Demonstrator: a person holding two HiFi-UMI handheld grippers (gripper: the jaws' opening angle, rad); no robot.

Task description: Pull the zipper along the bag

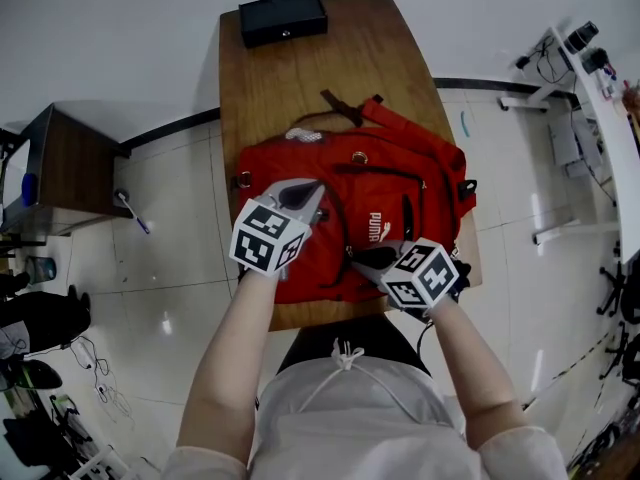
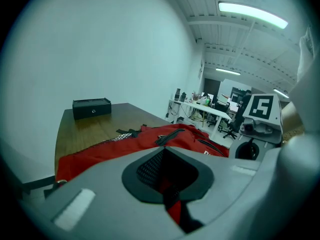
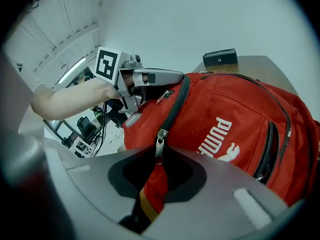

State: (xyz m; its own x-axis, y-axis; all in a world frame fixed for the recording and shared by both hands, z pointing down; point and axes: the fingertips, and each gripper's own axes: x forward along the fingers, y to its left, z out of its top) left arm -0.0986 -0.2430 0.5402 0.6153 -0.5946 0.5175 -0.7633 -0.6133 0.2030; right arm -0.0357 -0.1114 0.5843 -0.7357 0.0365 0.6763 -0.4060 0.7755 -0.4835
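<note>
A red backpack (image 1: 385, 193) lies flat on the wooden table (image 1: 380, 58). My left gripper (image 1: 312, 190) is at its near left part, and in the left gripper view my left gripper (image 2: 167, 184) is shut on a fold of red fabric with black trim. My right gripper (image 1: 362, 258) sits at the bag's near edge. In the right gripper view the metal zipper pull (image 3: 159, 148) hangs from the black zipper track (image 3: 175, 109) into the right gripper (image 3: 157, 176), which is shut on the pull. The left gripper (image 3: 170, 77) shows further up that track.
A black box (image 1: 283, 16) stands at the table's far end. The person's body is against the table's near edge. A dark side table (image 1: 70, 173) stands on the floor at the left; white desks (image 1: 600, 78) are at the right.
</note>
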